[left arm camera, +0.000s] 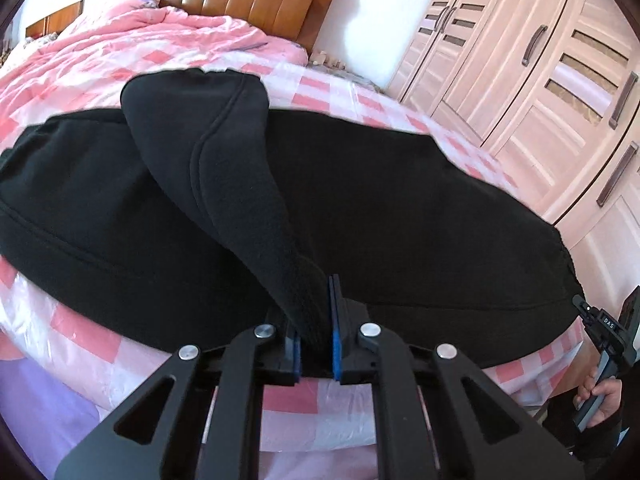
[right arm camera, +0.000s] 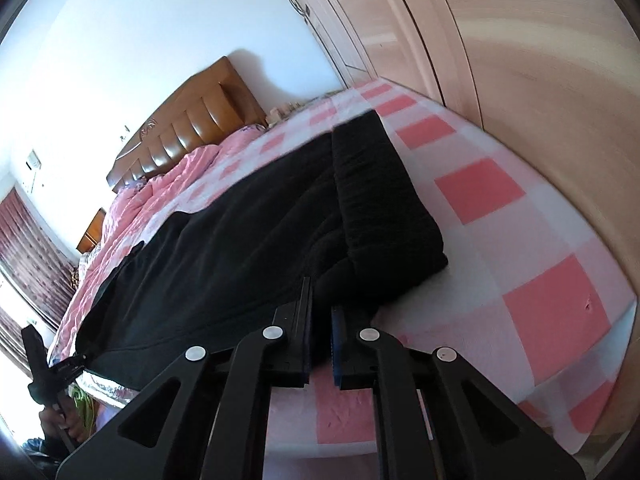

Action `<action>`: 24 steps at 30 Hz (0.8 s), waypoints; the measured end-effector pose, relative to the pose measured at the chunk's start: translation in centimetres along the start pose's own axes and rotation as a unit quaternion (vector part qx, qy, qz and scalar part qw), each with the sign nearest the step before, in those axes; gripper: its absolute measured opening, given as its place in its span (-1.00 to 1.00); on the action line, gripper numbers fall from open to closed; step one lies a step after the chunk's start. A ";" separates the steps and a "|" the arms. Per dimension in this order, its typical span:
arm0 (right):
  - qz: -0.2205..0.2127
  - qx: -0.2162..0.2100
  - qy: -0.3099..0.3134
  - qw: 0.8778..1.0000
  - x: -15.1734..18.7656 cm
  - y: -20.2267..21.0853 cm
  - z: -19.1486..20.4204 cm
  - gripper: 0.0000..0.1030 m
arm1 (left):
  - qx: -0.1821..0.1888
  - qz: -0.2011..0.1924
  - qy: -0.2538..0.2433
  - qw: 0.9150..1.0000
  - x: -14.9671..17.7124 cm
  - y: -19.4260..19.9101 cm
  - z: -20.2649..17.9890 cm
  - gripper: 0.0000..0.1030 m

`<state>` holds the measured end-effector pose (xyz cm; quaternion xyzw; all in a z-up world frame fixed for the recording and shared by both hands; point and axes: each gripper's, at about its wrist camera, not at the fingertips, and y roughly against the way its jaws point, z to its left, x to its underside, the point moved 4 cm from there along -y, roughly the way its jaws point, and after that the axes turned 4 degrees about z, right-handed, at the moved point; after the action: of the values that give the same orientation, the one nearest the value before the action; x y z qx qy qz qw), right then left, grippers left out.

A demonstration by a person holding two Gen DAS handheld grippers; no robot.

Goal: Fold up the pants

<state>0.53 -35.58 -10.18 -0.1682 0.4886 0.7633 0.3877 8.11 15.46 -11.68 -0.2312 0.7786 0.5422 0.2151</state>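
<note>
Bedroom: a bed [left arm camera: 100,344] under a pink-and-white checked sheet, a padded wooden headboard [left arm camera: 240,0] at its far end, a pale pink wardrobe [left arm camera: 540,80] along the side. A rumpled pink quilt [left arm camera: 120,44] is bunched on the bed just below the headboard.

The black fleece pants [left arm camera: 400,208] lie spread across the sheet at the end of the bed away from the headboard, well short of the quilt.

Your left gripper [left arm camera: 314,332] has its blue-padded jaws clamped on a fold of the pants, pulled up into a ridge off the rest of the fabric.

Your right gripper [right arm camera: 320,340] is pinched on the pants' near edge, beside the waistband [right arm camera: 380,200], at the bed's wardrobe side. Its jaws stand close together with black cloth between them.

Your right hand [left arm camera: 600,396], in a dark sleeve, shows in the left wrist view.
</note>
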 end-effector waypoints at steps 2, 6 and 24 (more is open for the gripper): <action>-0.006 -0.001 0.005 1.000 -0.2 0.4 0.2 -0.86 | -0.006 -0.002 -0.010 1.000 -0.2 0.2 -0.3 -0.80; 0.013 0.011 -0.002 1.000 0.6 -0.8 -0.6 -0.85 | -0.013 0.015 -0.004 1.000 0.5 -1.1 0.2 -0.76; -0.028 0.101 0.108 0.989 -1.1 4.2 3.8 0.84 | -0.162 -0.088 -0.018 0.983 -2.8 5.0 5.1 0.96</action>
<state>-1.48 -33.67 -5.18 -0.2234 0.5970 0.6766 0.3687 7.87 22.15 -7.94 -0.3204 0.6532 0.6443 0.2356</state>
